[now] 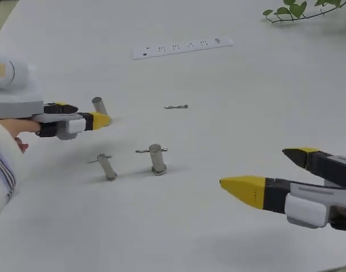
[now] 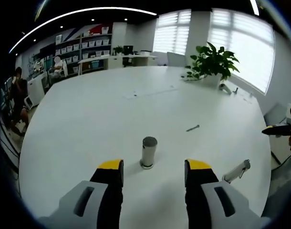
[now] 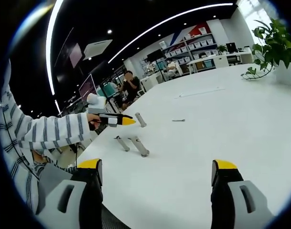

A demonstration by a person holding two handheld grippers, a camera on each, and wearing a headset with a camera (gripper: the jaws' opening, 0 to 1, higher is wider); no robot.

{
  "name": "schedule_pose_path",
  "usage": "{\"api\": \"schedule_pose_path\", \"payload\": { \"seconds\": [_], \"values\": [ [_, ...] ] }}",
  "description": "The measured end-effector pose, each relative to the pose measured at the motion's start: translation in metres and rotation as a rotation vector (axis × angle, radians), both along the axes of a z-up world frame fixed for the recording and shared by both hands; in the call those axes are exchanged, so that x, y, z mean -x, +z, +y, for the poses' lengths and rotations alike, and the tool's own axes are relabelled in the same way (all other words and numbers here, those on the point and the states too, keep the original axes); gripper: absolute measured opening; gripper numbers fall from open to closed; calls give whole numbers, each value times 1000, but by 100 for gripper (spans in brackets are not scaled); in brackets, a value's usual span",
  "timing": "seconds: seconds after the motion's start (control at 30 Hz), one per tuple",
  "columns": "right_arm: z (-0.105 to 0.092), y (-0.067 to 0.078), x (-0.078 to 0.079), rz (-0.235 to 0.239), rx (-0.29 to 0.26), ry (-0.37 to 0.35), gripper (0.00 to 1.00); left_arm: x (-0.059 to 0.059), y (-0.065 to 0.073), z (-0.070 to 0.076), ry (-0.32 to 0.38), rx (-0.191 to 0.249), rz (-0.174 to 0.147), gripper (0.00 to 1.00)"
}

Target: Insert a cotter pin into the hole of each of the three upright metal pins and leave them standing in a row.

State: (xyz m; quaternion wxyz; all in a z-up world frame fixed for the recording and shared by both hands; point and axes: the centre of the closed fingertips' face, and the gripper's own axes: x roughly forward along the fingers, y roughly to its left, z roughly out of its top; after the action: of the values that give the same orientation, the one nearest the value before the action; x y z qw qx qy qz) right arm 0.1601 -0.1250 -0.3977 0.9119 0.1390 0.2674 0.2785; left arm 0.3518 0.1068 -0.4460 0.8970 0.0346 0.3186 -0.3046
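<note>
Three grey metal pins stand on the white table. The bare pin (image 1: 99, 105) (image 2: 148, 151) (image 3: 140, 119) stands just ahead of my left gripper (image 1: 88, 115) (image 2: 154, 171), which is open with the pin a little beyond its yellow tips. Two nearer pins (image 1: 107, 166) (image 1: 156, 158) (image 3: 121, 143) (image 3: 139, 146) each carry a cotter pin through the top. A loose cotter pin (image 1: 176, 106) (image 2: 192, 128) (image 3: 178, 120) lies flat further back. My right gripper (image 1: 264, 173) (image 3: 157, 171) is open and wide, low at the right, holding nothing.
A white power strip (image 1: 182, 47) lies at the far side of the table. A leafy plant (image 1: 298, 10) (image 2: 213, 61) (image 3: 272, 43) stands at the far right. People sit by shelves in the background (image 3: 131, 85).
</note>
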Motion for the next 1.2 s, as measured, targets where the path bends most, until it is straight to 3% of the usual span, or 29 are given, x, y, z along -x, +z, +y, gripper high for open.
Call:
{"api": "schedule_pose_path", "payload": {
  "seconds": [0.13, 0.2, 0.3, 0.4, 0.5, 0.83, 0.97, 1.2],
  "values": [
    [-1, -4, 1, 19, 8, -1, 93, -6, -3, -4, 11, 23, 7, 43],
    [-1, -6, 2, 29, 6, -5, 93, -10, -6, -5, 3, 9, -8, 40],
    [-1, -9, 3, 39, 6, -4, 93, -15, -11, -6, 0, 13, -8, 37],
    [-3, -11, 2, 45, -7, -19, 93, -16, -18, -8, -11, -6, 4, 31],
    [-4, -12, 2, 52, -8, -22, 93, -18, -22, -9, -16, -29, -3, 28],
    [-5, -14, 2, 64, 0, -22, 92, -26, -22, -13, -10, -37, -19, 20],
    [-4, -15, 2, 70, 1, -19, 92, -27, -25, -17, -51, -69, -37, 11],
    [1, -17, 1, 80, 3, -11, 92, -26, -24, -18, -77, -99, -55, 10]
  ]
}}
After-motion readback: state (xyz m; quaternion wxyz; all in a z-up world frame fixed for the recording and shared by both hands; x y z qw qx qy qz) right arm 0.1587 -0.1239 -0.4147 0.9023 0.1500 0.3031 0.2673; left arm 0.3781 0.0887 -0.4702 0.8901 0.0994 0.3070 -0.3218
